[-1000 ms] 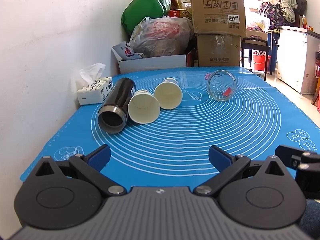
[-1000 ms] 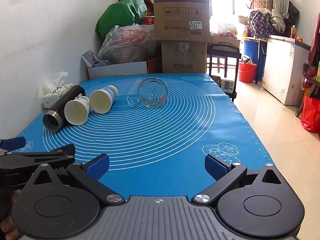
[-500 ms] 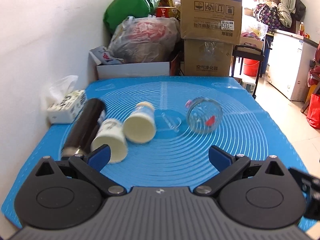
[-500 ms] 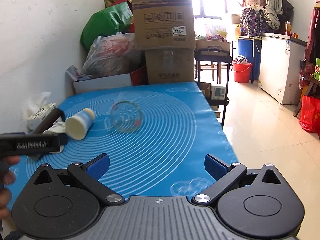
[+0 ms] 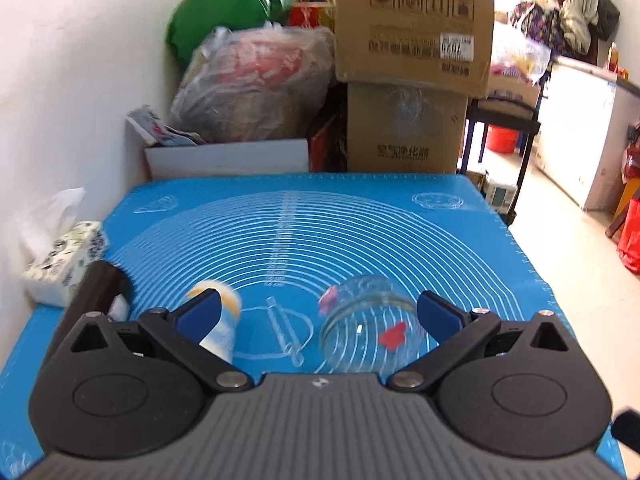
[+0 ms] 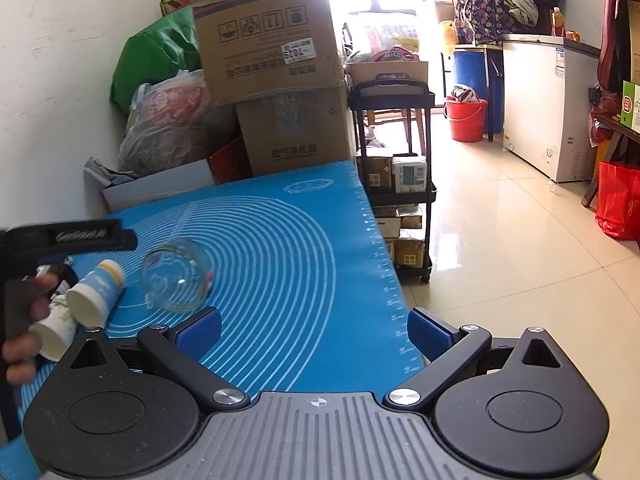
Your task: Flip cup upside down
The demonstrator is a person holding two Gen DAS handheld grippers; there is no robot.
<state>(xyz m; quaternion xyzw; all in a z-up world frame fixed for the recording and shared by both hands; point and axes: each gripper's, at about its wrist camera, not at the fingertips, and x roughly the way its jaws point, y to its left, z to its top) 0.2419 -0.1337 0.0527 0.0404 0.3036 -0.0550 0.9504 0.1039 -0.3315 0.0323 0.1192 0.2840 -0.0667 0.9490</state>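
Note:
A clear glass cup [image 5: 370, 326] with a red heart mark lies on its side on the blue mat [image 5: 320, 232], its open mouth toward me. My left gripper [image 5: 318, 312] is open above it, the glass between the fingers near the right one. A paper cup [image 5: 220, 320] lies on its side behind the left finger. In the right wrist view the glass [image 6: 176, 276] and paper cup [image 6: 94, 292] lie to the left, with a second paper cup [image 6: 56, 328] beside them. My right gripper [image 6: 314, 326] is open and empty near the mat's right edge.
A dark flask [image 5: 96, 288] lies at the mat's left, a tissue box [image 5: 60, 264] by the wall. Cardboard boxes [image 5: 408, 80] and bags [image 5: 256, 88] stand behind the table. The mat's right edge [image 6: 380, 264] drops to the floor beside a black cart [image 6: 400, 184].
My left gripper has moved forward and right over the cups, so the glass now sits between its fingers. My right gripper has swung to the right, toward the table's edge.

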